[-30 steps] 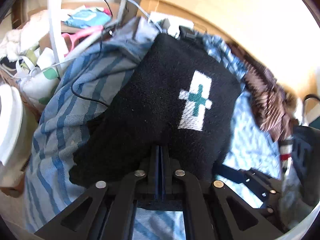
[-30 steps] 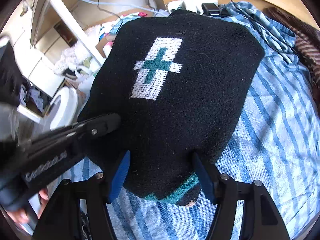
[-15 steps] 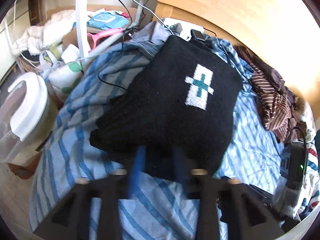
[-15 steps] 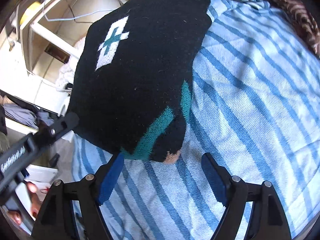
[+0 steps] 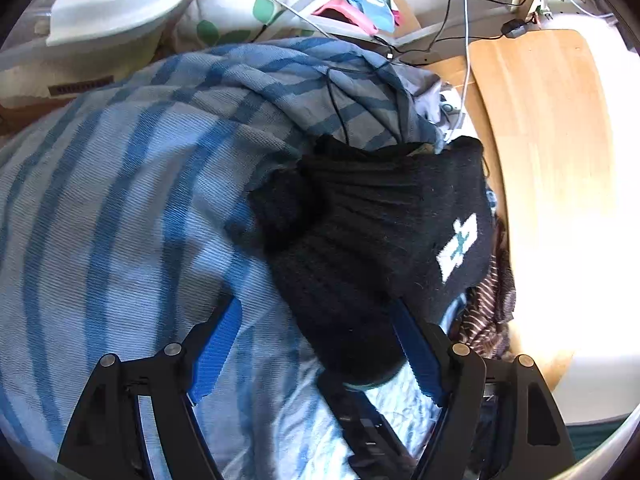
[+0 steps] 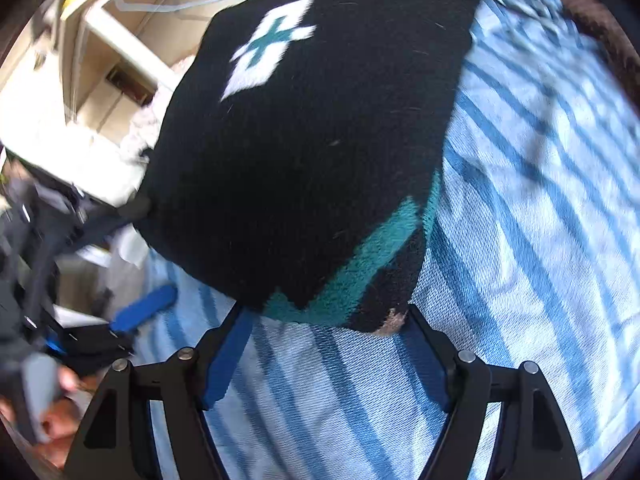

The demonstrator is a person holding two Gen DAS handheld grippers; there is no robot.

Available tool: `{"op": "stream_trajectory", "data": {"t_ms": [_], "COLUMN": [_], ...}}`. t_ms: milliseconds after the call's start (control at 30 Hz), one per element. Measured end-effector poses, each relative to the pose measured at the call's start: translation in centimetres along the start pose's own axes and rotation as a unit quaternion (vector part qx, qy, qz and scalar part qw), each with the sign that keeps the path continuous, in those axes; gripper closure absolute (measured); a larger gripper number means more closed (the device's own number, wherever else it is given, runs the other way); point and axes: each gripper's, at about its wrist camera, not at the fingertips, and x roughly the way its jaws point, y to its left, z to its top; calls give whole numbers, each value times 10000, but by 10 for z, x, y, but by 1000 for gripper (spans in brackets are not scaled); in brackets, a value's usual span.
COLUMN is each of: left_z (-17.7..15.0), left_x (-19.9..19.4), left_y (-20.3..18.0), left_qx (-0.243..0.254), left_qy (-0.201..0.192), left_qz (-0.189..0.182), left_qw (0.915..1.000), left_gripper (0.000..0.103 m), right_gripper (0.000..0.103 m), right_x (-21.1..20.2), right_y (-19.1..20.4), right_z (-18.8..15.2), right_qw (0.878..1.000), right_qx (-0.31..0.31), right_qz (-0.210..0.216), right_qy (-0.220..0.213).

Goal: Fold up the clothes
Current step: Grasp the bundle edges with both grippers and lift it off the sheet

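Right claw (image 6: 324,344) open below sweater (image 6: 312,140)

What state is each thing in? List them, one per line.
Sweater: folded, lying on the bedsheet.
Bedsheet: spread out, rumpled at the far end.
Left gripper: open, holding nothing.
Right gripper: open, at the sweater's near edge.
Striped garment: crumpled, unfolded.
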Motion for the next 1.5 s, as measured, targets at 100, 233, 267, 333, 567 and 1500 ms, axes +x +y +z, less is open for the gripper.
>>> {"op": "stream_trajectory", "data": {"t_ms": [100, 233, 267, 333, 567, 1500], "left_z": [-2, -6, -7, -8, -1, 35], "left_x": [5, 10, 11, 12, 14, 75], "left_y": [2, -2, -3, -5, -8, -33], "left_qx": [-107, -160, -184, -259, -683, -1019], "left_qy": [107, 275, 294, 258, 62, 689], "left_qz": [-186, -469, -515, -543, -964, -1090], "left_qw": [9997, 9984, 9981, 9979, 9930, 9864], "left_gripper": [25, 25, 25, 25, 22, 19], "right_gripper": [35, 56, 58, 61, 64, 19], "right_x": [-8, -13, -17, -26, -65, -94], "right_y": [12, 14, 14, 15, 29, -32], "right_z": [-20, -23, -23, -20, -10, 14], "right_qw": [9969, 9951, 9956, 9961, 9952, 9928], "right_qx": [-505, -479, -424, -424, -582, 642], "right_qz": [-593, -832, -791, -713, -431, 405], "right_qy": [-66, -227, -280, -297, -656, -925]}}
